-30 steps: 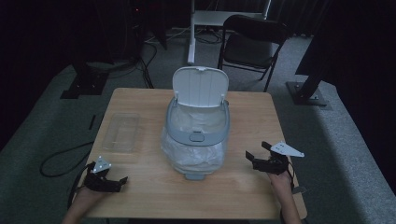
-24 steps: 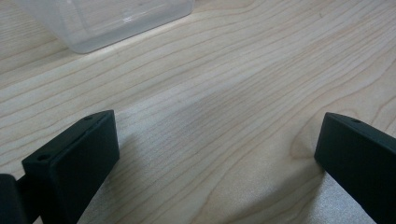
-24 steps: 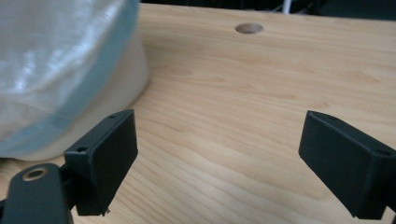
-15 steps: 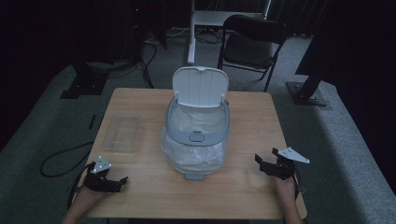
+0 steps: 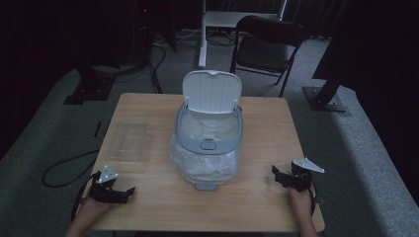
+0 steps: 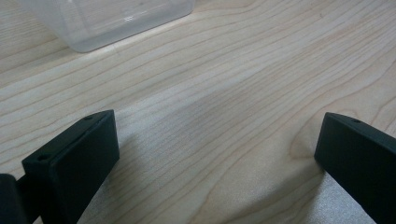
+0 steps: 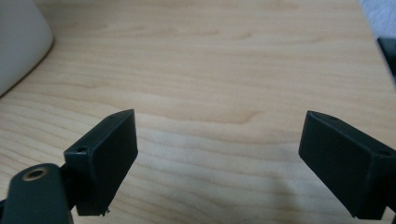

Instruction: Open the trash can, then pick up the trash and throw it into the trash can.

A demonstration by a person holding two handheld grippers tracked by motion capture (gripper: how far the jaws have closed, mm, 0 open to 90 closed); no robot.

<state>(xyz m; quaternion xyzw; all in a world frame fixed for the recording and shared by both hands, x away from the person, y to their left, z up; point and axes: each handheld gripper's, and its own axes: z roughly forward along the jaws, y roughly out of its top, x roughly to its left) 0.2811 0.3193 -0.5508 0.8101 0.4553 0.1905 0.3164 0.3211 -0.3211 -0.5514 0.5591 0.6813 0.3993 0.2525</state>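
While both hands rest low at the near edge of the table [image 5: 148,106], each holds its gripper with the jaws spread wide and nothing between them. At the near left corner the left gripper [image 5: 129,191] lies almost flat on the wood, jaws pointing right toward the table's middle, the forearm coming in from the bottom edge. Its own view shows the 2 black jaws far apart over bare wood grain, with a corner of the clear plastic tray [image 6: 102,18] ahead. Near the right edge the right gripper [image 5: 274,173] points left toward the bin [image 5: 209,143], well apart from it — its grey plate tilts up on top.

That bin stands upright in the middle of the table, lined with a white bag, its lid [image 5: 212,92] hinged at the far side and raised upright, the opening facing up. Any marking on the front catch is too small to read. To the bin's left lies the tray, long axis running away from the person.
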